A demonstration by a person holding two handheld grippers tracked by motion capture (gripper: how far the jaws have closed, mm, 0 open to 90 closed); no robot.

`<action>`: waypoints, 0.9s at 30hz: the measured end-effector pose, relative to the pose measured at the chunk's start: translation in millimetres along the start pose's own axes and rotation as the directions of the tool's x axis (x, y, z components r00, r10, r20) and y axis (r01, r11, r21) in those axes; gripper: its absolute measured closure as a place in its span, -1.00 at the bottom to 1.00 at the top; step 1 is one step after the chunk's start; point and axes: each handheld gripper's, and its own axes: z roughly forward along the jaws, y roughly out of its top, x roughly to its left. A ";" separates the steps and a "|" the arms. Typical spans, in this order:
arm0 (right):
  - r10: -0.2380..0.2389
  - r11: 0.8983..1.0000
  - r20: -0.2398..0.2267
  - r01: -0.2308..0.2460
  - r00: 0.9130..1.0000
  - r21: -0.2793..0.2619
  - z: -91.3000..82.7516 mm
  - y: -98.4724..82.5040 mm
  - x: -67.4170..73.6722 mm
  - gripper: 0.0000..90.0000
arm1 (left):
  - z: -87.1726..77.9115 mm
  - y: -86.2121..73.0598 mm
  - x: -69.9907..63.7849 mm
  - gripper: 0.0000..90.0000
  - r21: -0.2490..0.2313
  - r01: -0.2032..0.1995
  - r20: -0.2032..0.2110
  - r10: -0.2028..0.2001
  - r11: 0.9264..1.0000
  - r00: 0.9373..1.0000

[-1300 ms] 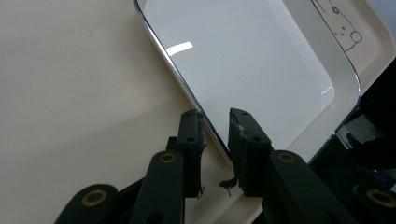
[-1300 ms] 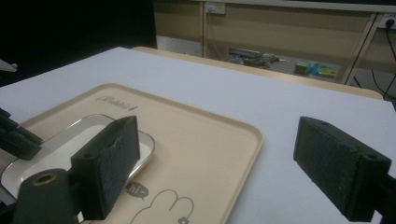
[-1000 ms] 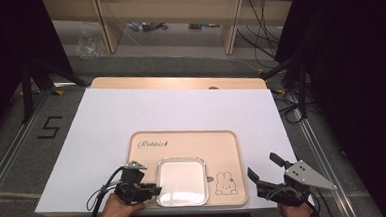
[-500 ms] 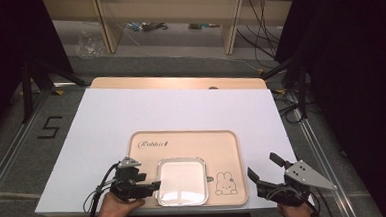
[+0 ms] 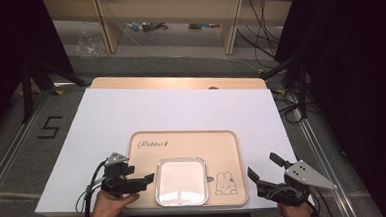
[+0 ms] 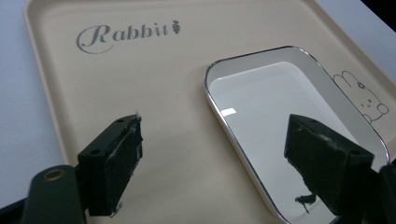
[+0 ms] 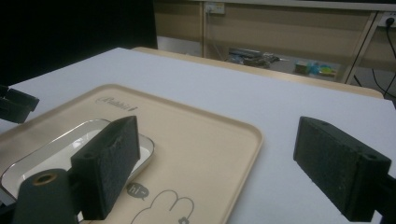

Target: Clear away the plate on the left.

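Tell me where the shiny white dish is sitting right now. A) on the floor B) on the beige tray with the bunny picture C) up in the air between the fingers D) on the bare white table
B: the white dish lies flat on the beige tray, beside the bunny drawing, and the left gripper is open at its edge.

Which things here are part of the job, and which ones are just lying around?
Part of the job:
- white dish
- rabbit tray under it
- left hand-held gripper, jaws just opened, nothing between them
- right hand-held gripper, open

Just lying around:
- clutter on the floor
- cables
- floor mark 5
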 end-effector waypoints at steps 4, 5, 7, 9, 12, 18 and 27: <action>0.002 1.000 0.000 -0.002 1.000 0.007 -0.2 0.1 0.4 -0.66 | -5.1 -0.7 3.0 -0.59 -0.010 -0.017 -0.019 0.017 1.000 1.000; 0.002 1.000 0.000 -0.002 1.000 0.003 0.0 0.1 0.3 -0.66 | -6.0 -0.8 3.9 -0.59 -0.011 -0.018 -0.017 0.018 1.000 1.000; 0.001 1.000 0.000 -0.002 1.000 0.004 0.0 0.1 0.2 -0.66 | -7.3 -1.2 5.0 -0.60 -0.022 -0.009 -0.019 0.009 1.000 1.000; 0.000 1.000 -0.001 0.000 1.000 0.006 -0.3 0.1 0.3 -0.66 | -10.3 -1.2 7.3 -0.60 -0.025 -0.015 -0.020 0.014 1.000 1.000; 0.001 1.000 0.000 -0.001 1.000 0.004 -0.1 0.1 0.1 -0.66 | -12.3 -1.3 8.1 -0.60 -0.057 0.008 -0.021 -0.009 0.998 1.000; 0.001 1.000 -0.001 -0.001 1.000 0.005 -0.2 0.1 0.3 -0.66 | -19.9 -2.0 14.6 -0.61 -0.085 0.017 -0.027 -0.020 0.996 0.999; 0.002 1.000 0.000 -0.002 1.000 0.003 0.0 0.0 0.3 -0.66 | -31.6 -4.4 21.2 -0.62 -0.122 0.031 -0.036 -0.036 0.992 0.999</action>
